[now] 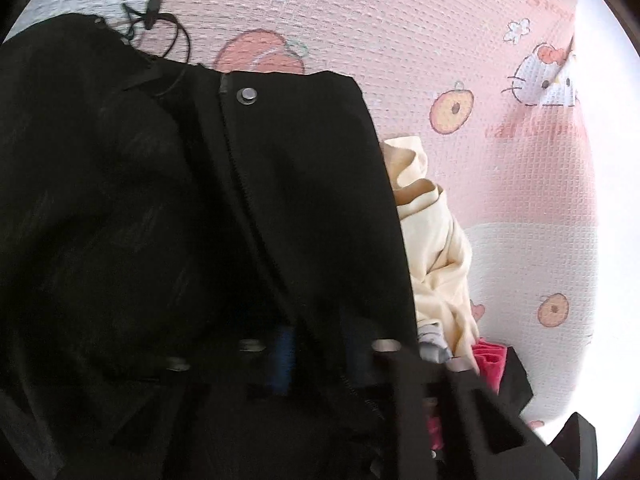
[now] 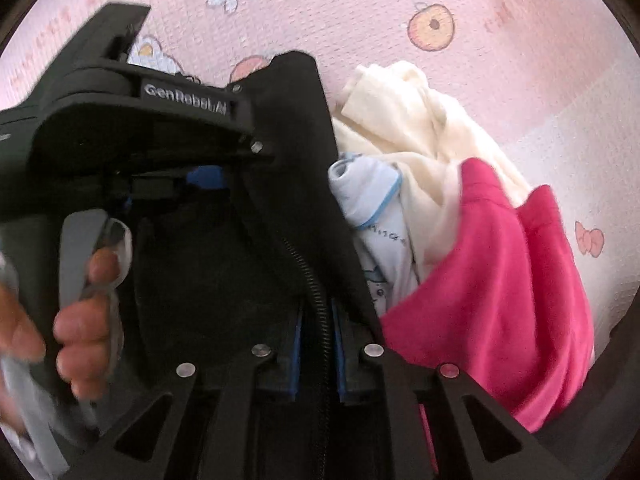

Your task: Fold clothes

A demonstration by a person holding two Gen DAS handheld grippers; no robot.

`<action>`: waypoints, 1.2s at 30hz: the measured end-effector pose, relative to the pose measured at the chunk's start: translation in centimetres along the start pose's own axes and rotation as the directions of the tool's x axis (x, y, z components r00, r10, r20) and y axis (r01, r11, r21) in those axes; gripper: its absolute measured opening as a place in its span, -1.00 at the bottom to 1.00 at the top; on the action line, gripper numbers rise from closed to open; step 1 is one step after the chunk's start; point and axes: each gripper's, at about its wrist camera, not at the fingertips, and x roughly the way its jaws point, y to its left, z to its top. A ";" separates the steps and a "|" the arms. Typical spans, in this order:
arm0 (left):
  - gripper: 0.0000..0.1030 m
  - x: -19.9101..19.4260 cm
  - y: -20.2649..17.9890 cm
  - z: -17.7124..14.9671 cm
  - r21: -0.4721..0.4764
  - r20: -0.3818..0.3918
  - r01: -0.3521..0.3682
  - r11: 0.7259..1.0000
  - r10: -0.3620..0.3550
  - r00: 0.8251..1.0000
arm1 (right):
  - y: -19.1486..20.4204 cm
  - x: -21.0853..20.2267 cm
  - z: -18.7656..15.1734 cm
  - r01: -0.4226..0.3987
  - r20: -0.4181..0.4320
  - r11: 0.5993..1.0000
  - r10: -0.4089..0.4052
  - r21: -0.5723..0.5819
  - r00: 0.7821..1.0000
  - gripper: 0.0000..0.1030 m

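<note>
a pink patterned mat (image 2: 360, 8) is spread under everything, printed with flowers and cartoon faces; whether it lies on a bed or the floor cannot be told. most of both views is filled by a black jacket (image 1: 280, 184), its zipper running lengthwise away from the cameras, with a snap button near the far edge. to its right, a heap of unfolded clothes is seen: a cream garment (image 2: 420, 128), a bright pink garment (image 2: 500, 280) and a small white piece with blue trim (image 2: 368, 192), all touching one another and the jacket's right edge.

the right gripper (image 2: 316, 344) is pressed together on the jacket, the zipper edge being pinched between its blue pads. the left gripper (image 2: 204, 176) is seen in the right wrist view further along the same front edge, toward the snap button; its jaws are drawn nearly closed, and black cloth is judged to be caught in them, though the pads themselves are dark and blurred in its own view. a hand (image 2: 84, 312) is wrapped round its handle.

the coming move is judged to turn on the zipper line: both grips sit on it, one behind the other, so the front edge could be lifted or drawn along that axis. no containers are seen.
</note>
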 end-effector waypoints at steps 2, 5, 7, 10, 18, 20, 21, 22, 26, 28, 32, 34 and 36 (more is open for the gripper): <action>-0.75 0.0 0.2 0.0 -0.016 -0.016 0.020 1.000 -0.020 1.000 | 0.1 0.3 -0.1 0.009 -0.002 1.000 -0.009 -0.003 1.000 -0.81; -0.76 -0.8 0.3 0.2 -0.058 -0.012 0.082 0.995 -0.083 0.996 | 0.0 -0.5 -0.1 0.026 0.020 1.000 -0.026 -0.001 0.999 -0.88; -0.76 -1.8 -0.9 0.5 -0.034 -0.002 0.095 0.995 -0.095 0.995 | -0.2 -1.6 -0.1 0.039 0.058 0.999 -0.039 0.003 0.998 -0.89; -0.76 -3.0 -3.8 0.8 0.041 0.024 0.089 0.995 -0.090 0.996 | -1.2 -3.7 0.2 0.051 0.103 0.998 -0.054 0.031 0.993 -0.91; -0.77 -2.6 -11.1 1.4 0.127 0.008 0.130 0.983 -0.132 0.991 | -6.1 -7.6 0.5 0.117 0.173 0.984 -0.140 0.137 0.975 -0.94; -0.77 -1.8 -13.2 1.3 0.163 0.002 0.131 0.978 -0.133 0.991 | -6.9 -6.6 1.6 0.113 0.151 0.978 -0.140 0.173 0.979 -0.94; -0.77 -0.7 -14.2 1.1 0.167 0.000 0.133 0.977 -0.135 0.991 | -7.3 -6.0 2.2 0.112 0.140 0.975 -0.140 0.192 0.980 -0.94; -0.77 0.3 -15.0 1.1 0.167 0.000 0.137 0.976 -0.139 0.990 | -7.7 -5.5 2.7 0.111 0.129 0.972 -0.140 0.209 0.982 -0.94; -0.89 2.1 -18.7 1.8 0.176 0.021 0.148 0.973 -0.154 0.988 | -8.5 -5.4 3.0 0.135 0.125 0.966 -0.165 0.220 0.978 -0.94; -0.89 2.3 -20.9 2.6 0.199 0.023 0.174 0.965 -0.182 0.983 | -9.0 -5.5 3.5 0.144 0.120 0.963 -0.174 0.228 0.977 -0.94; -0.89 -1.0 -20.9 3.7 0.251 0.041 0.216 0.943 -0.234 0.971 | -11.7 -5.7 4.5 0.143 0.118 0.954 -0.179 0.263 0.977 -0.94; -0.89 -2.0 -20.8 3.8 0.273 0.051 0.230 0.934 -0.253 0.966 | -12.4 -4.6 4.8 0.161 0.105 0.949 -0.196 0.271 0.975 -0.93; -0.89 -1.5 -21.0 3.8 0.275 0.061 0.220 0.936 -0.246 0.967 | -12.2 -3.5 4.8 0.199 0.087 0.943 -0.229 0.269 0.970 -0.91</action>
